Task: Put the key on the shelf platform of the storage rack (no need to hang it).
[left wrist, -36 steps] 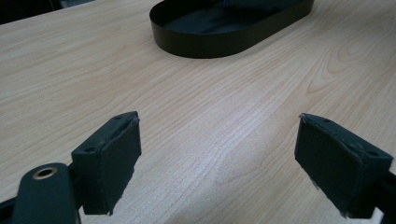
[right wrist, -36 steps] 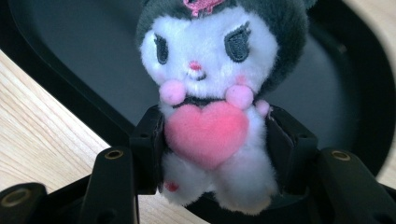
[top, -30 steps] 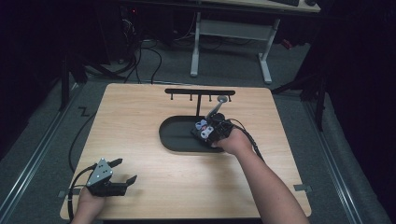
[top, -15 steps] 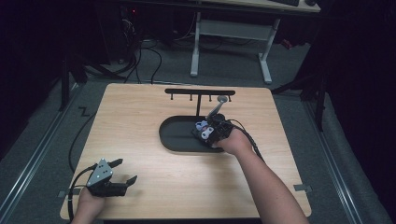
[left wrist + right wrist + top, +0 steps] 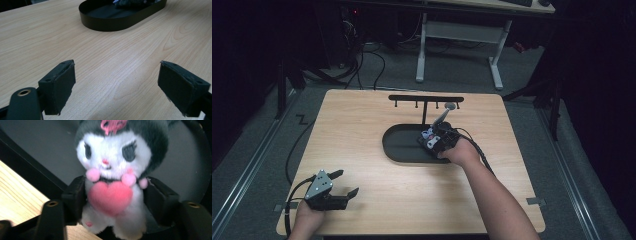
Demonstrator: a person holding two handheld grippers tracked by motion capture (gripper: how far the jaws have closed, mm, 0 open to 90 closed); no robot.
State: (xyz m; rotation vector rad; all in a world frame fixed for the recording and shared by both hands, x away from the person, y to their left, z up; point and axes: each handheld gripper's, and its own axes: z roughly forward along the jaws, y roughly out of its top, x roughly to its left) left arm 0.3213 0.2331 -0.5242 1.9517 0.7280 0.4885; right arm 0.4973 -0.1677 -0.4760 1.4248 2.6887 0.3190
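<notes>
a plush toy (image 5: 112, 190) is clamped at the waist by the right tongs (image 5: 113, 195) over the black oval tray (image 5: 399, 145), while the left tongs (image 5: 117, 82) are held wide apart, empty, above the wooden surface (image 5: 120, 60)

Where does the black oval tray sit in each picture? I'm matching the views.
High view: tray at table centre.
Left gripper view: tray top centre, ahead of the open claw.
Right gripper view: tray behind the gripped plush toy.
Shared landmark: the wooden table.
</notes>
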